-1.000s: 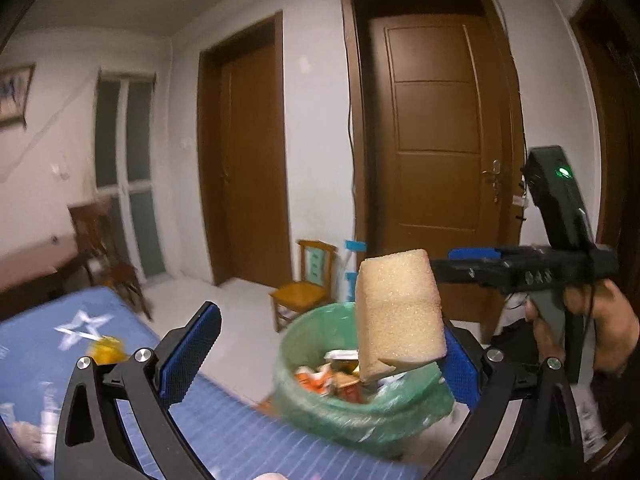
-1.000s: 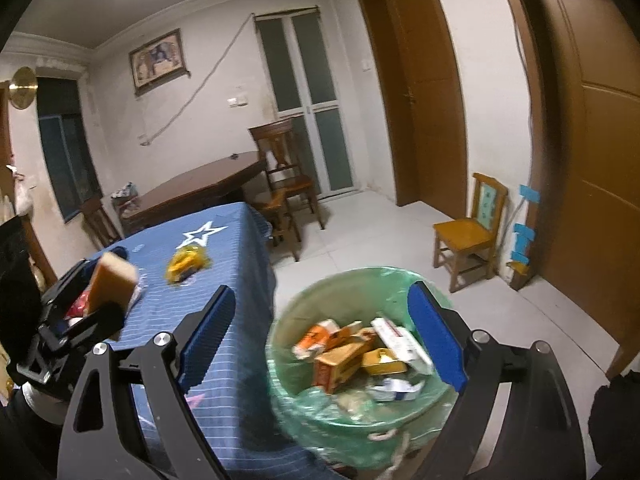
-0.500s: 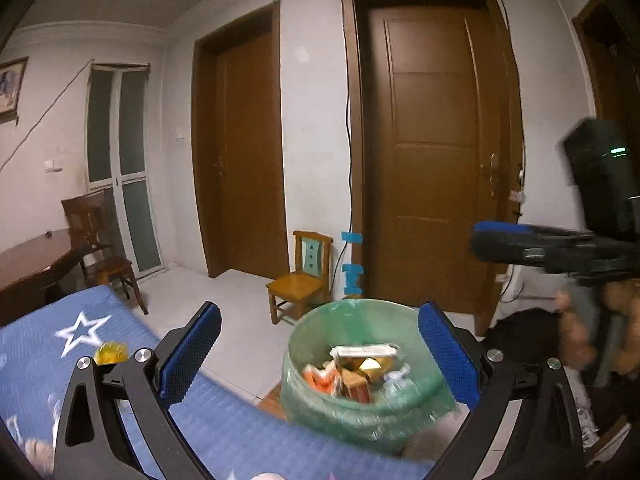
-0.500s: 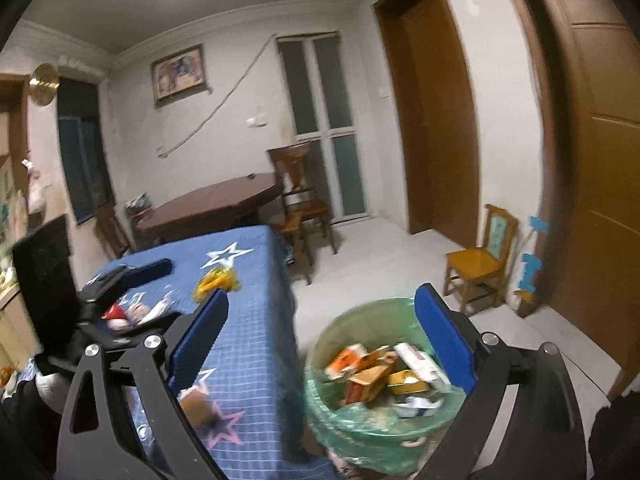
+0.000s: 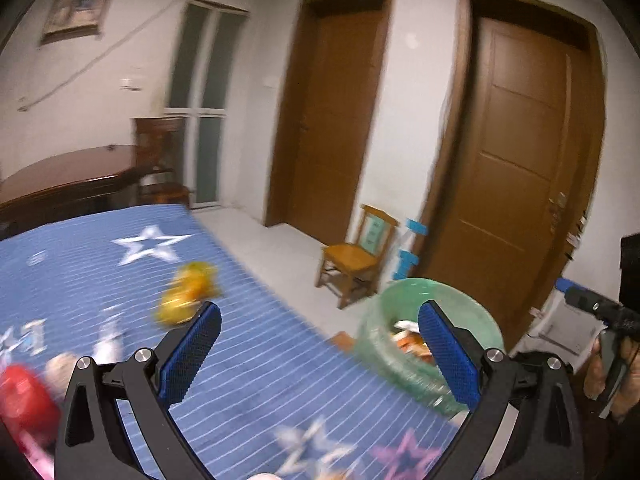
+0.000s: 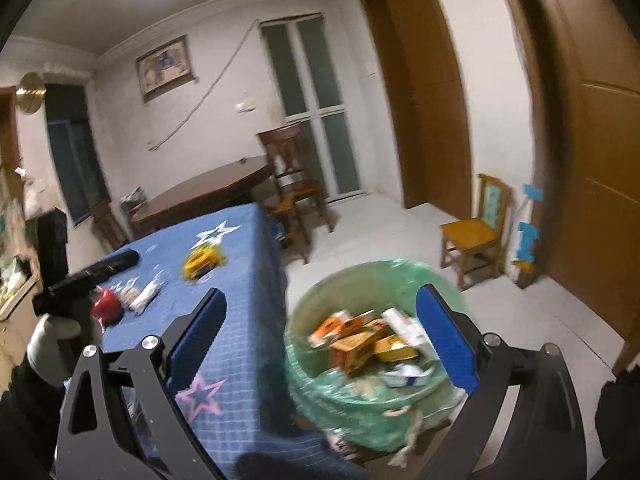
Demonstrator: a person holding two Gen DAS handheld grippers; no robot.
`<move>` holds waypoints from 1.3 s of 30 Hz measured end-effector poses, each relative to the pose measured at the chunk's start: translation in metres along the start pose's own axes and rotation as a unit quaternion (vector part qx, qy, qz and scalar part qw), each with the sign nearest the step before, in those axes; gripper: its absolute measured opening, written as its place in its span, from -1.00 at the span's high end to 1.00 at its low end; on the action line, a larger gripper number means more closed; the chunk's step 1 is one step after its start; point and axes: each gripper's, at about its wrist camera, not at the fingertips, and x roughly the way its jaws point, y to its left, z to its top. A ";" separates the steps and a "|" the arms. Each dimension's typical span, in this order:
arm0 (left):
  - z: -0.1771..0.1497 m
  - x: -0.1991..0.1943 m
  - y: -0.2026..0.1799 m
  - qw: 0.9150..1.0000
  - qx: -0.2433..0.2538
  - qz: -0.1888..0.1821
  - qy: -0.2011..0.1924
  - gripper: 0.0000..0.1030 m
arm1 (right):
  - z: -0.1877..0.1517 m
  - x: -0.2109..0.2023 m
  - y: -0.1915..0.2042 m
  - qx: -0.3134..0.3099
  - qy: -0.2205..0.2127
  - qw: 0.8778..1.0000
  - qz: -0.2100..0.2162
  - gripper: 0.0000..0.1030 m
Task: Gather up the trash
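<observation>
Left tongs [image 5: 320, 354]: spread wide, blue pads apart, nothing between them; aimed over the bench.
Right tongs [image 6: 322, 336]: also spread wide and empty, above the bin's near rim.
Trash left: a crumpled yellow plastic wrapper [image 5: 188, 294] at 11 o'clock from the left tongs; a red rounded packet [image 5: 22, 394] and pale crumpled wrappers [image 6: 140, 294] at 9 o'clock, blurred.
Handling, yellow wrapper: judged light, soft and crinkly, likely slippery; best pinched across a bunched fold at its middle, not a loose edge.
Handling, red packet: probably light; too blurred to tell stiff from soft.
Bin: round bin lined with a green plastic bag [image 6: 372, 280], well filled with orange and white cartons, standing on the floor just beside the bench at 3 o'clock.
Surface: bench under a blue striped cloth with stars [image 5: 280, 360]; the cloth may ruck if the tongs drag.
Room: white tiled floor, small yellow wooden chair [image 5: 356, 256], brown doors, dark wooden table at 10 o'clock.
</observation>
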 end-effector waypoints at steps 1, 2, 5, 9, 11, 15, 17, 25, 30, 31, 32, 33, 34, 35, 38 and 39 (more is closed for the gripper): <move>-0.004 -0.016 0.012 1.000 -0.008 0.009 -0.003 -0.91 | -0.004 0.003 0.006 -0.002 0.004 1.000 0.008 -0.80; -0.012 -0.036 0.030 0.999 -0.022 0.025 -0.007 -0.91 | -0.008 0.008 0.013 -0.004 0.011 1.000 0.018 -0.80; -0.032 -0.081 0.077 0.996 -0.060 0.064 -0.007 -0.91 | -0.019 0.018 0.030 -0.007 0.030 0.999 0.041 -0.80; -0.066 -0.134 0.148 0.985 -0.125 0.122 0.001 -0.91 | -0.032 0.034 0.064 -0.023 0.055 0.995 0.077 -0.80; -0.084 -0.160 0.188 0.972 -0.167 0.163 0.014 -0.91 | -0.037 0.041 0.083 -0.036 0.066 0.993 0.093 -0.80; -0.114 -0.188 0.237 0.950 -0.220 0.214 0.058 -0.91 | -0.047 0.057 0.131 -0.069 0.091 0.985 0.130 -0.80; -0.122 -0.183 0.240 0.951 -0.214 0.203 0.090 -0.91 | -0.051 0.063 0.147 -0.078 0.100 0.982 0.143 -0.80; -0.127 -0.152 0.229 0.957 -0.179 0.196 0.117 -0.91 | -0.083 0.085 0.207 -0.112 0.146 0.969 0.166 -0.80; -0.125 -0.137 0.233 0.960 -0.172 0.182 0.122 -0.91 | -0.102 0.099 0.210 -0.120 0.170 0.968 0.143 -0.72; -0.124 -0.134 0.234 0.961 -0.172 0.182 0.121 -0.91 | -0.103 0.101 0.210 -0.116 0.169 0.970 0.133 -0.64; -0.125 -0.136 0.236 0.960 -0.171 0.186 0.119 -0.91 | -0.104 0.102 0.208 -0.110 0.167 0.972 0.126 -0.55; -0.124 -0.135 0.238 0.958 -0.172 0.197 0.116 -0.91 | -0.104 0.105 0.206 -0.106 0.168 0.973 0.122 -0.51; -0.126 -0.132 0.241 0.955 -0.177 0.207 0.117 -0.91 | -0.104 0.108 0.205 -0.102 0.170 0.973 0.117 -0.43; -0.128 -0.130 0.244 0.953 -0.183 0.208 0.120 -0.91 | -0.105 0.110 0.205 -0.101 0.173 0.973 0.113 -0.37; -0.130 -0.127 0.252 0.950 -0.202 0.203 0.124 -0.91 | -0.108 0.119 0.207 -0.107 0.180 0.973 0.097 -0.14; -0.128 -0.126 0.252 0.951 -0.201 0.202 0.118 -0.91 | -0.110 0.123 0.207 -0.109 0.184 0.972 0.093 -0.08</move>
